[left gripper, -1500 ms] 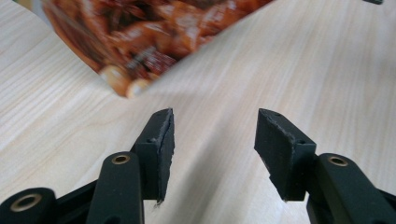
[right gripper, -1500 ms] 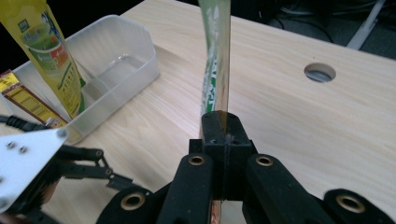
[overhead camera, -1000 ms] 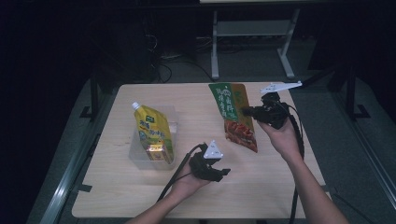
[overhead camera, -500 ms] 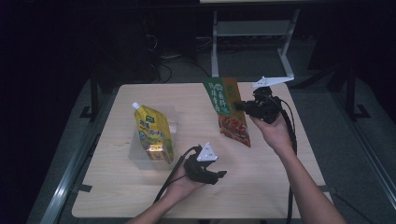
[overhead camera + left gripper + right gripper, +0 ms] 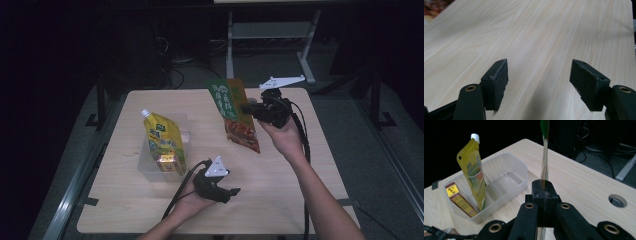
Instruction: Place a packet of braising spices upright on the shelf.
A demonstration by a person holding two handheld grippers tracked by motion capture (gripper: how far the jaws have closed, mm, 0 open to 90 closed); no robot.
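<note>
Green-and-red snack pouch [image 5: 235,114] pinched edge-on in my right gripper [image 5: 248,107], print unreadable.
My left gripper [image 5: 539,83], jaws just opening, holds nothing above bare table [image 5: 544,32].

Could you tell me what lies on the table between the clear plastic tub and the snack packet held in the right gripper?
Nothing: in the high view, bare wooden table separates the clear tub from the snack packet pinched in the right gripper.
</note>
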